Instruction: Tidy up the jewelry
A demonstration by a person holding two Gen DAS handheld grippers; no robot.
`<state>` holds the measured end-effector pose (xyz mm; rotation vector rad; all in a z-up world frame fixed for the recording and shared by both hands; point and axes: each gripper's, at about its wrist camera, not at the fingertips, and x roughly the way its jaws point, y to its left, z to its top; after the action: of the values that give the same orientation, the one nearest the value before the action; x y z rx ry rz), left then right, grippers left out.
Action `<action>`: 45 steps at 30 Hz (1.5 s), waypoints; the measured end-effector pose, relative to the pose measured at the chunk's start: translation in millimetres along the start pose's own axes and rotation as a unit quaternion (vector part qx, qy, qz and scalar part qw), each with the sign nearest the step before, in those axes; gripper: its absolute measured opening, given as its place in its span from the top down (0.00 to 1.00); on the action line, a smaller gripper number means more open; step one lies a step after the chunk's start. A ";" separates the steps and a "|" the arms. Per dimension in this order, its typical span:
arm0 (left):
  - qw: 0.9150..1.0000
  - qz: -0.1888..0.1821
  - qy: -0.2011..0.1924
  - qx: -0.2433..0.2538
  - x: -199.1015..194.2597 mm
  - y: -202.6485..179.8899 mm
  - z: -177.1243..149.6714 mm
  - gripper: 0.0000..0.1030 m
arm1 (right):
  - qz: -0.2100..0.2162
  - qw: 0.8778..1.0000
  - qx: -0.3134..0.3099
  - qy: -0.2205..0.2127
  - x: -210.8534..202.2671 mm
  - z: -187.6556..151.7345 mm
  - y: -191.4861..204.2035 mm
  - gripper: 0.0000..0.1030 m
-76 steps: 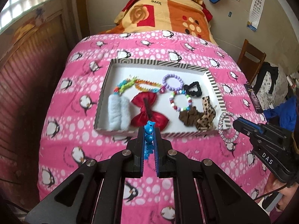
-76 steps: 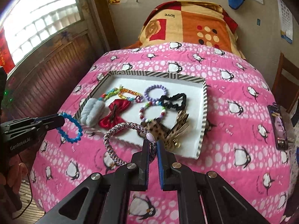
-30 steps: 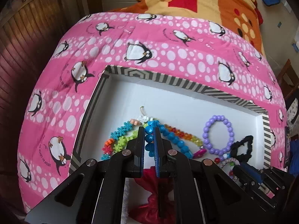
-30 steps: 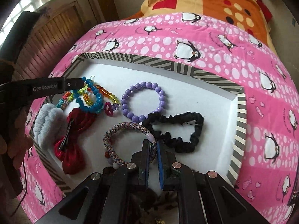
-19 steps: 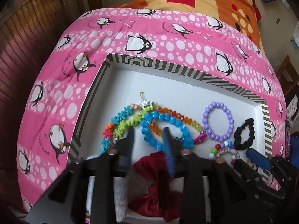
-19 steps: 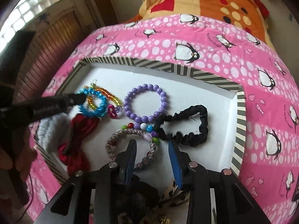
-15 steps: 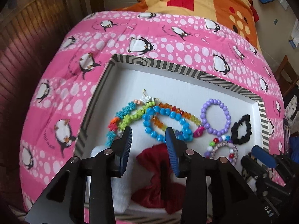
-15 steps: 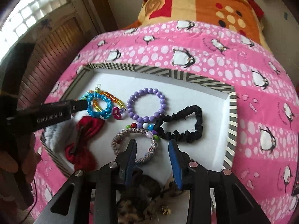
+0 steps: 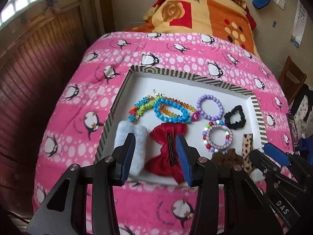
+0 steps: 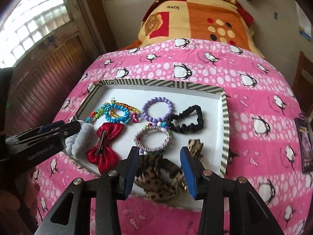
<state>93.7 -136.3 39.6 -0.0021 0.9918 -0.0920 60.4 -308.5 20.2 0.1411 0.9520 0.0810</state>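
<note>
A white tray with a striped rim lies on the pink penguin bedspread. In it are a blue bead bracelet, a purple bead bracelet, a braided grey-purple bracelet, a black scrunchie, a red bow clip, a pale fluffy band and leopard-print pieces. My left gripper is open and empty above the tray's near edge. My right gripper is open and empty over the leopard pieces.
The pink bedspread covers the bed, with an orange blanket at the far end. A wooden wall panel runs along the left. A wooden chair stands at the right. A dark booklet lies on the bed's right side.
Both grippers opened and let go: the blue bracelet and the braided bracelet now lie in the tray. Both grippers have pulled back toward the tray's near edge.
</note>
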 end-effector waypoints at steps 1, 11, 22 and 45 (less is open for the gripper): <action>1.000 0.002 -0.004 0.000 -5.5 0.0 -3.8 0.59 | 0.000 1.000 0.003 0.000 -2.2 -3.1 0.2 0.59; 1.000 0.007 -0.013 0.007 -32.9 0.6 -37.4 0.59 | 0.003 1.000 0.009 -0.009 -25.6 -27.5 16.5 0.44; 0.999 0.018 -0.023 0.015 -51.1 6.3 -67.3 0.59 | -0.003 1.000 0.009 -0.002 -39.0 -48.1 24.4 0.44; 0.998 0.032 -0.038 0.028 -74.2 24.1 -97.0 0.59 | -0.008 1.000 -0.004 0.006 -51.5 -68.9 48.5 0.40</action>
<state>-25.9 -102.6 47.4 0.0774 0.9113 -0.0604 -25.9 -261.5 29.9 0.1262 0.9641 0.0697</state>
